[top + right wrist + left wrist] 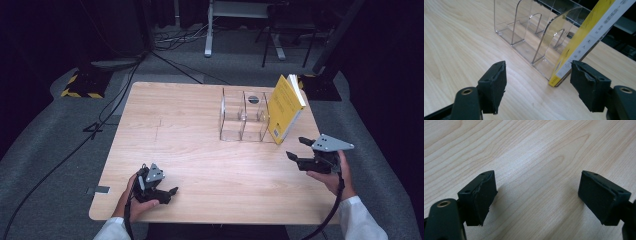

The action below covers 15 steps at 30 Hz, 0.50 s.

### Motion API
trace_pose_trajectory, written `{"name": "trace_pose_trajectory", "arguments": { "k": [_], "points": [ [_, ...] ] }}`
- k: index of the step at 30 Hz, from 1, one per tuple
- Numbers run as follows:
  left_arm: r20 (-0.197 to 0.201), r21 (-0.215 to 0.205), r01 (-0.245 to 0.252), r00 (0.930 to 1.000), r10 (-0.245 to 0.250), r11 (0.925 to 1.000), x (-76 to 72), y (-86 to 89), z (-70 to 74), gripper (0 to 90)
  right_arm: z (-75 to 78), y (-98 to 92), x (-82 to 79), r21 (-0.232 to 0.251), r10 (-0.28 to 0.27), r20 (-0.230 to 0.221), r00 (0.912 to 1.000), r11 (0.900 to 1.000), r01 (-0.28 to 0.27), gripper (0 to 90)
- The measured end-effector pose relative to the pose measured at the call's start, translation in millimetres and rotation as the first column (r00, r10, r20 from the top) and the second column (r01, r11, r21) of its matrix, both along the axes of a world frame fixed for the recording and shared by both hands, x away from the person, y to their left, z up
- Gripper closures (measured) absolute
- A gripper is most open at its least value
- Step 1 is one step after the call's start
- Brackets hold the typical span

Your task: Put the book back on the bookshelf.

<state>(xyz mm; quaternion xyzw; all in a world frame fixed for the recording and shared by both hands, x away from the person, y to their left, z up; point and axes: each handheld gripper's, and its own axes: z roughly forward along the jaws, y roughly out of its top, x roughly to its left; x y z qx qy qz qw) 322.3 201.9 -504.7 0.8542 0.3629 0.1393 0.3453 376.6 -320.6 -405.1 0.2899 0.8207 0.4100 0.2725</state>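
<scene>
A: Status on the yellow paperback book (285, 107)?

B: I see it tilted, leaning against the right end of the clear acrylic divider rack (243, 120) on the light wooden table (190, 135); bottom edge on the wood, nothing gripping it.

A: Right gripper (298, 148)?

B: Jaws spread wide, nothing between them; it sits just in front of the book, not touching.

A: Left gripper (170, 192)?

B: Low at the near left table edge, well apart from the rack; jaws apart over bare wood (536, 182).
</scene>
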Motion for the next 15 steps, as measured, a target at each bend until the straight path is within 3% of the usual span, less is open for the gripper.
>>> {"name": "trace_pose_trajectory", "arguments": {
  "k": [7, 15],
  "points": [
    [0.0, 0.0, 0.0, 1.0, 0.0, 1.0, 0.0, 0.0, 0.0, 15.8, -11.5, -5.3, -10.8, -0.008, 0.022, -0.019, 0.9996, 1.0, -0.022, 29.1],
    [0.0, 0.001, 0.0, 1.0, 0.0, 1.0, 0.0, 0.0, 0.0, 15.8, -32.7, -5.0, -22.1, -0.053, 0.024, -0.038, 0.999, 0.998, -0.026, 28.3]
  ]
}}
